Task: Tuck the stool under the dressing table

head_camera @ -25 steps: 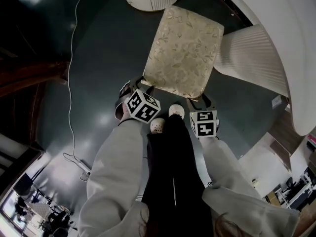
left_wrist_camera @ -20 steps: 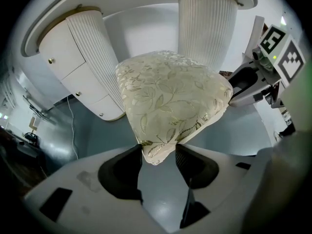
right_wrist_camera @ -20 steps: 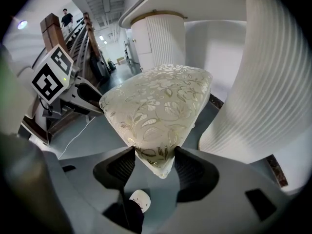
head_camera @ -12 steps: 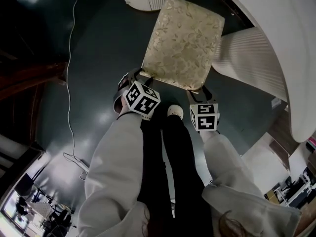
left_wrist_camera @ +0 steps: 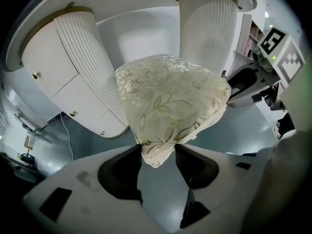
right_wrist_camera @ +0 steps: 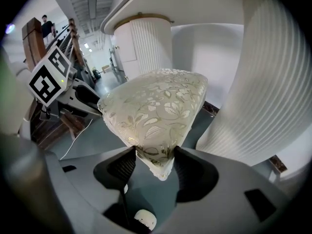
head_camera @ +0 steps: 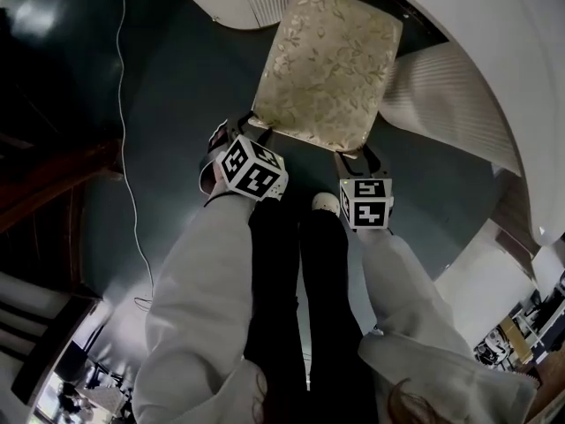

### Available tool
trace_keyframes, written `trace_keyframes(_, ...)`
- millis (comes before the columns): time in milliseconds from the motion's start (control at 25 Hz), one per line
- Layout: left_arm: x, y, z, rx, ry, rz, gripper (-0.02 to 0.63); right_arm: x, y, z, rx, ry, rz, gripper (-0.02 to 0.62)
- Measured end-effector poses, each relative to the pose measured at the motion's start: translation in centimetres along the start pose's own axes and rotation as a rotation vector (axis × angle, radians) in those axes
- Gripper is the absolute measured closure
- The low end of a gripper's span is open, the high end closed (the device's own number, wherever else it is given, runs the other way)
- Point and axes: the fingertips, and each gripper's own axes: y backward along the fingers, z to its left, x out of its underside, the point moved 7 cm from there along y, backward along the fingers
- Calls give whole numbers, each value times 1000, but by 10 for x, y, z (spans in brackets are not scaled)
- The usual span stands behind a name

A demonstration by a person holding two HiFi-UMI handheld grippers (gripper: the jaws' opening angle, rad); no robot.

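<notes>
Shoe (head_camera: 325, 202): white, on dark floor (head_camera: 168, 104), between the grippers.
Left gripper (head_camera: 250, 131): jaws clamped on the stool's near-left corner.
Right gripper (head_camera: 353, 159): jaws clamped on its near-right corner.
Stool (head_camera: 328, 67): floral cushion, far end between the ribbed pedestals (head_camera: 441, 95) of the dressing table (head_camera: 499, 51).

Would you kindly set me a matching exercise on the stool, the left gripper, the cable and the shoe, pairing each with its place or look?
1 stool
2 left gripper
3 cable
4 shoe

A thin white line on the dark floor
B cream, leaf-patterned seat
C white, beside the right gripper
D shut on a seat corner

Pairs: 1-B; 2-D; 3-A; 4-C
</notes>
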Motion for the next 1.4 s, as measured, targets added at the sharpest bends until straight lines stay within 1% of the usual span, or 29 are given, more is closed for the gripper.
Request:
trace_keyframes(200,-6,-7,24,53,-73,-3,388,-12,-9,9,35,-39,-8,296)
trace_keyframes(280,-13,-13,39,71,-93,-5,385,-23,-17,10,46,-50,-13,295)
trace_keyframes(360,-25,-19,55,75,-104,-10,384,-38,-25,6,58,-64,-20,296)
trace_keyframes(440,-33,-20,62,76,-114,-21,383,-46,-26,4,73,-76,-29,298)
trace_keyframes(680,-35,-28,69,84,-155,-53,383,-45,-33,9,108,-108,-55,298)
trace_keyframes(880,-38,-30,72,85,-162,-81,383,-46,-35,7,120,-116,-82,296)
trace_keyframes(1240,-28,-30,77,75,-181,-162,383,-40,-37,19,157,-125,-135,295)
trace_keyframes(1320,-33,-31,78,67,-178,-178,385,-43,-37,15,166,-131,-146,295)
trace_keyframes(1400,-47,-31,80,60,-180,-194,385,-51,-35,5,172,-138,-153,295)
